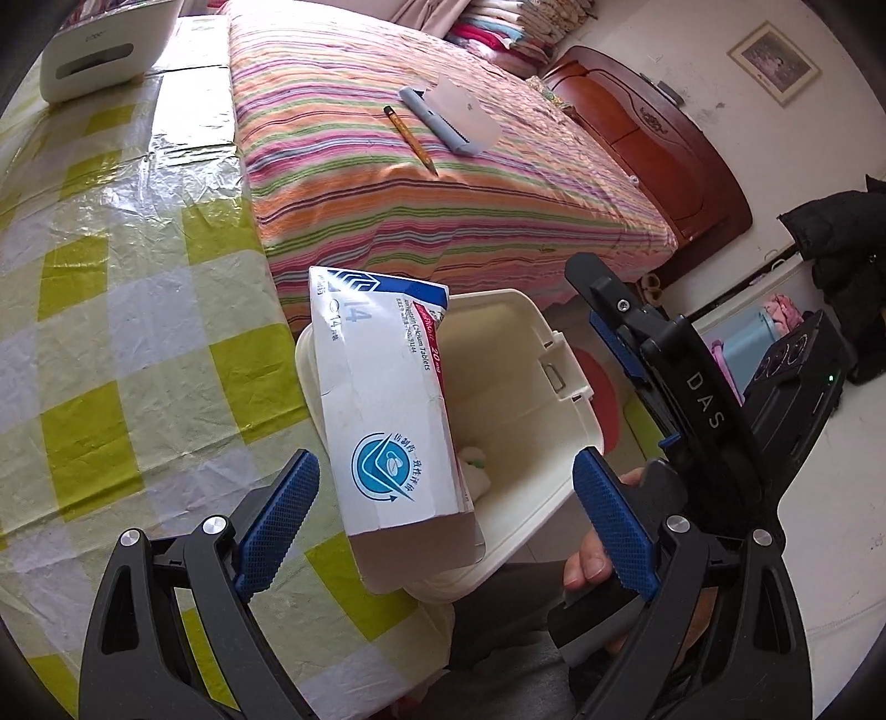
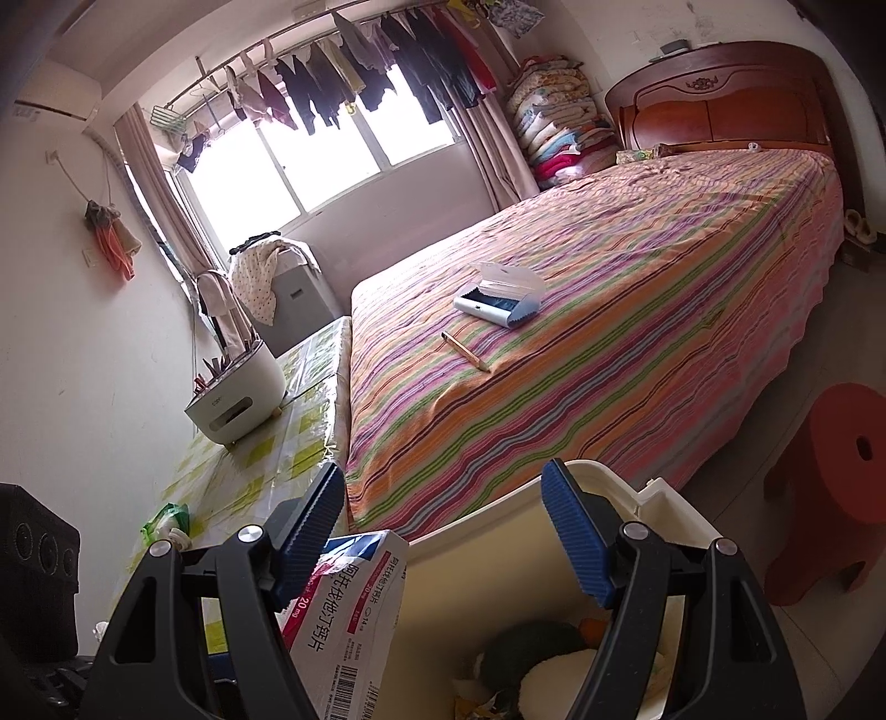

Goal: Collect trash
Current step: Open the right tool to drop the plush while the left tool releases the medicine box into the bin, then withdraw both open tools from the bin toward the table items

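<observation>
A white and blue medicine box (image 1: pixel 390 421) leans tilted on the rim of a cream trash bin (image 1: pixel 545 399), between the table and the bed. My left gripper (image 1: pixel 443 526) is open, its blue pads on either side of the box without touching it. In the right wrist view the box (image 2: pixel 349 603) stands at the bin's (image 2: pixel 459 559) left rim. My right gripper (image 2: pixel 443 537) is open above the bin, its left pad (image 2: pixel 310 531) just by the box top. Crumpled trash (image 2: pixel 531 664) lies inside the bin. The right gripper (image 1: pixel 653 354) also shows in the left wrist view.
A table with a yellow checked cover (image 1: pixel 122 310) is at left, with a white holder (image 1: pixel 105 50) at its far end. The striped bed (image 2: pixel 609 310) holds a pencil (image 2: pixel 465 350) and a blue-white case (image 2: pixel 498 296). A red stool (image 2: pixel 830 498) stands at right. A green wrapper (image 2: pixel 163 520) lies on the table.
</observation>
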The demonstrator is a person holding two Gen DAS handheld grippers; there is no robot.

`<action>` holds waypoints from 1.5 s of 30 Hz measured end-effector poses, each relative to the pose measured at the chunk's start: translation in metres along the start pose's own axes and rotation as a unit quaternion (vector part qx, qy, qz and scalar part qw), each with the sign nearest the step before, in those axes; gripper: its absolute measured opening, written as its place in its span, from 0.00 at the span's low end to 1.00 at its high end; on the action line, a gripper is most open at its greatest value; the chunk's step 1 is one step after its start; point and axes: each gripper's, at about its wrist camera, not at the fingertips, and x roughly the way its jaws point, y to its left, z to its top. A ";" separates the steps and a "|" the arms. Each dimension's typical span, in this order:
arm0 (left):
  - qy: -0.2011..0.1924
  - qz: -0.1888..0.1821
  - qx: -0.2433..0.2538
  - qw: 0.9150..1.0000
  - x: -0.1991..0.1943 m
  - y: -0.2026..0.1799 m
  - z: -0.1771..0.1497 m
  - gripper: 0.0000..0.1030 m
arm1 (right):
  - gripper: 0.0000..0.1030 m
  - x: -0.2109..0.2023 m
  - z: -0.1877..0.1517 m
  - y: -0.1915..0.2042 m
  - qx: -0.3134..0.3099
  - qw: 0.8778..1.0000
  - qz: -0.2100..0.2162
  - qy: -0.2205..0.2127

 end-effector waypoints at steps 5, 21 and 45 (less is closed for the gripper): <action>0.004 0.002 -0.001 1.000 0.003 0.001 0.000 0.89 | 0.69 0.001 0.000 0.000 0.002 1.000 0.000 0.002; 0.014 -0.004 0.004 1.000 0.011 -0.003 -0.001 0.89 | 0.69 0.003 -0.001 -0.004 0.007 1.000 -0.003 0.005; 0.025 0.014 0.024 0.999 0.020 -0.008 -0.007 0.89 | 0.70 0.004 0.002 -0.004 0.020 1.000 0.005 0.006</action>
